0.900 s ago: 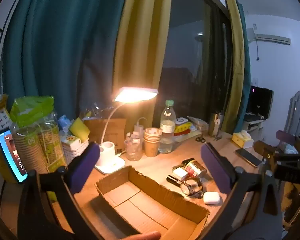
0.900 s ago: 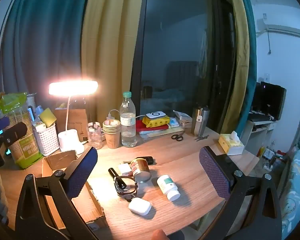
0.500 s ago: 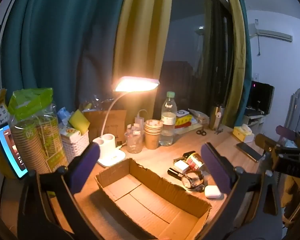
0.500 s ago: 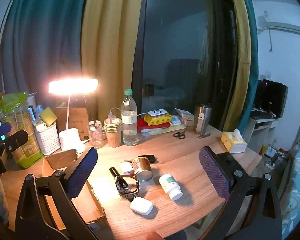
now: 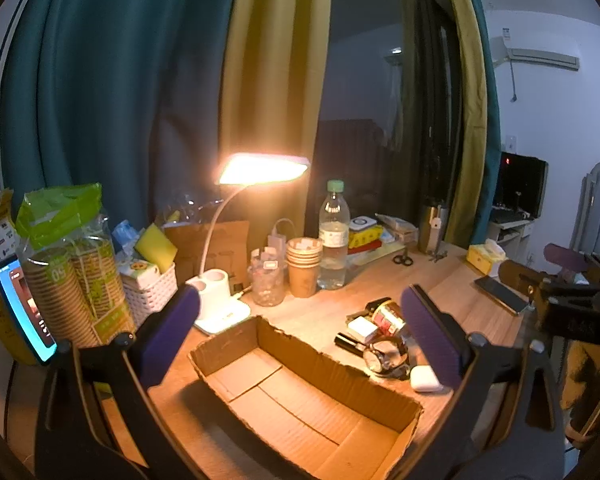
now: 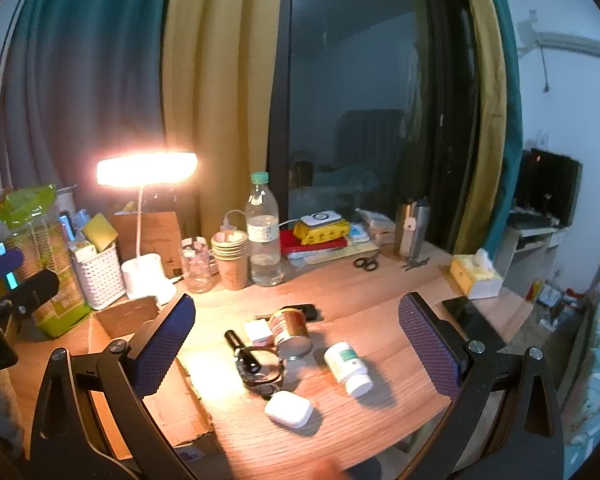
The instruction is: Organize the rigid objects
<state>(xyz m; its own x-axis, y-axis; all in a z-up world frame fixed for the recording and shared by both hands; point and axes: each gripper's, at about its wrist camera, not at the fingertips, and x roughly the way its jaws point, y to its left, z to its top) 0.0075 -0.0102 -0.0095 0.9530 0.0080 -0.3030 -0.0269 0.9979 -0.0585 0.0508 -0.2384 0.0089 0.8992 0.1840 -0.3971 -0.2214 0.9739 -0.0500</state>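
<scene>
An open cardboard box (image 5: 300, 392) lies on the wooden desk, below my open, empty left gripper (image 5: 296, 320); in the right wrist view its flap (image 6: 128, 314) shows at the left. Right of it lies a cluster: a small tin can (image 6: 290, 330), a wristwatch (image 6: 260, 368), a white earbud case (image 6: 289, 409), a white pill bottle (image 6: 347, 362), a small white box (image 6: 257, 330), a black flashlight (image 6: 233, 338). My right gripper (image 6: 296, 340) is open and empty above them. The can (image 5: 388, 316), watch (image 5: 384, 356) and case (image 5: 424, 378) also show in the left wrist view.
At the back stand a lit desk lamp (image 6: 146, 168), a water bottle (image 6: 264, 232), stacked paper cups (image 6: 230, 256), a glass jar (image 6: 197, 266), a white basket (image 6: 98, 276), bagged cups (image 5: 72, 280). Scissors (image 6: 366, 262), a tissue box (image 6: 476, 274) and a phone (image 6: 466, 314) lie right.
Both grippers have shifted slightly forward and tilted down a little, so the desk items sit a bit lower and larger in view. Nothing was picked up.
</scene>
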